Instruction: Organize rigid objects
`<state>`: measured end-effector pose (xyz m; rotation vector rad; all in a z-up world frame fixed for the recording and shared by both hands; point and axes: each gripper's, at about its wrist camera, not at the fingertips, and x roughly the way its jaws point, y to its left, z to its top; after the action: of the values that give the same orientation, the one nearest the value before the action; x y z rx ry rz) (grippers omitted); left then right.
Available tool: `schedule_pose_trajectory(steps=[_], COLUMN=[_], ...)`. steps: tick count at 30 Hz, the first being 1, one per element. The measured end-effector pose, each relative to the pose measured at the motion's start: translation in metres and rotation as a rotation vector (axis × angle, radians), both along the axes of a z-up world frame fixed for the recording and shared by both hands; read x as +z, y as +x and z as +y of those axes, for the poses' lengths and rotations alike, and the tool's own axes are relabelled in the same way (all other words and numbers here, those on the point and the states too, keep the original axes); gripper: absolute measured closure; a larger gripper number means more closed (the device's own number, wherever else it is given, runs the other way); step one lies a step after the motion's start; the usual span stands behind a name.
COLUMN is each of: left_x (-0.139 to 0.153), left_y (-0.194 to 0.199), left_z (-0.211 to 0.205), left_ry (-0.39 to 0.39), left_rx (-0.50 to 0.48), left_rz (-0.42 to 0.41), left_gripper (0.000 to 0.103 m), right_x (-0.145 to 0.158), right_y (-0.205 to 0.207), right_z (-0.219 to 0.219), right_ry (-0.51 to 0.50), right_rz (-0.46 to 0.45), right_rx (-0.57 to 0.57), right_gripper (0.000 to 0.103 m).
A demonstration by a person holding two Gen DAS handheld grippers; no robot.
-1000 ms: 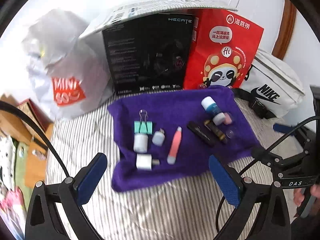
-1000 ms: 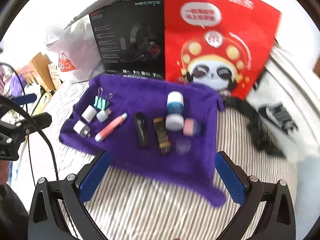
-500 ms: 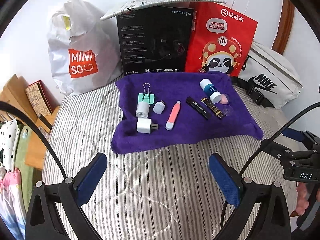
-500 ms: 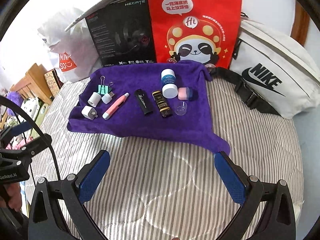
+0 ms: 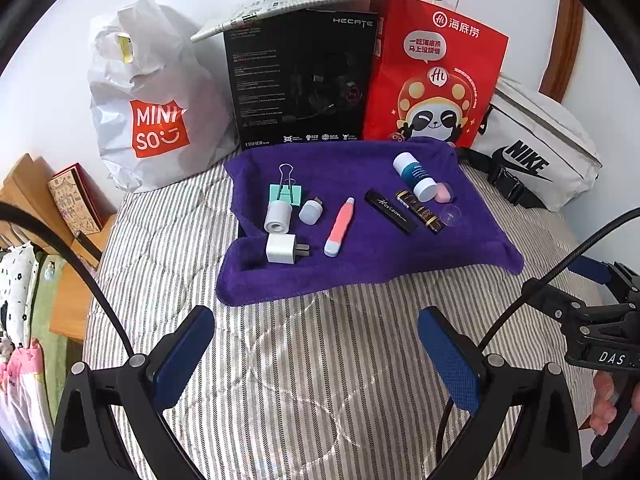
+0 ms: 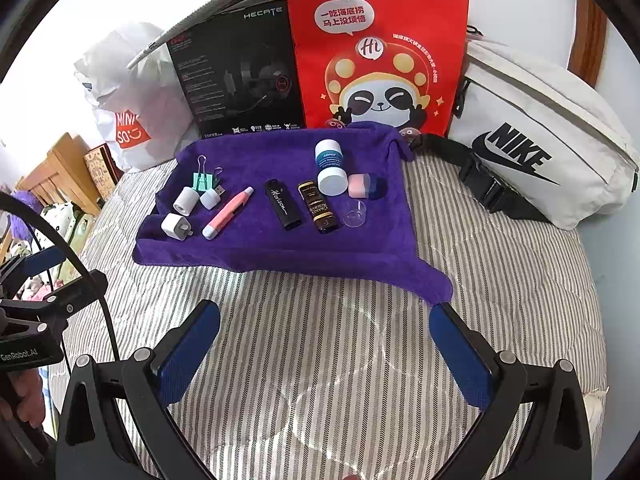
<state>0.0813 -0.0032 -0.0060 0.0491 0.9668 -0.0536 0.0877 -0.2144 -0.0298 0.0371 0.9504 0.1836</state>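
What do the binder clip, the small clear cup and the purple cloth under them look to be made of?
Binder clip: likely painted metal, with a mint body and thin shiny wire handles.
Clear cup: transparent, glossy, probably plastic; the cloth shows through it.
Purple cloth: soft terry-like fabric, matte and fuzzy, with rumpled edges.

On 1 purple towel [image 6: 280, 240]: 1 teal binder clip [image 6: 204, 181], 3 small white plastic adapters [image 6: 186, 201], 1 pink pen-shaped tube [image 6: 227, 218], 2 black sticks [image 6: 283, 210], 1 white-capped blue bottle [image 6: 330, 168].
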Motion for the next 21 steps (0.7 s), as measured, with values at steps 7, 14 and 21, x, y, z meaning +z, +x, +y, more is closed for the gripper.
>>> schedule_pose_trajectory(steps=[7, 14, 21], left_x=[-0.0002, 0.0006, 0.002], left_y=[-0.0012, -0.0023, -0.004], left_z=[-0.0029, -0.0028, -0.0011], left_ry=[0.004, 0.001, -0.004], left_rx=[-0.009, -0.008, -0.001], left_rz=[0.003, 0.002, 0.001], left_gripper=[0.0, 0.0, 0.0], right_x=[-0.0005, 0.0017, 0.0031], right_y=[-0.0005, -0.0028, -0.0046], right_z=[-0.0027, -0.0039, -0.0021], right_ry=[0.005, 0.006, 0.006], right_rz=[0.003, -0.005, -0.011], right_rx=[-0.007, -0.003, 0.001], right_gripper=[0.0, 0.0, 0.0])
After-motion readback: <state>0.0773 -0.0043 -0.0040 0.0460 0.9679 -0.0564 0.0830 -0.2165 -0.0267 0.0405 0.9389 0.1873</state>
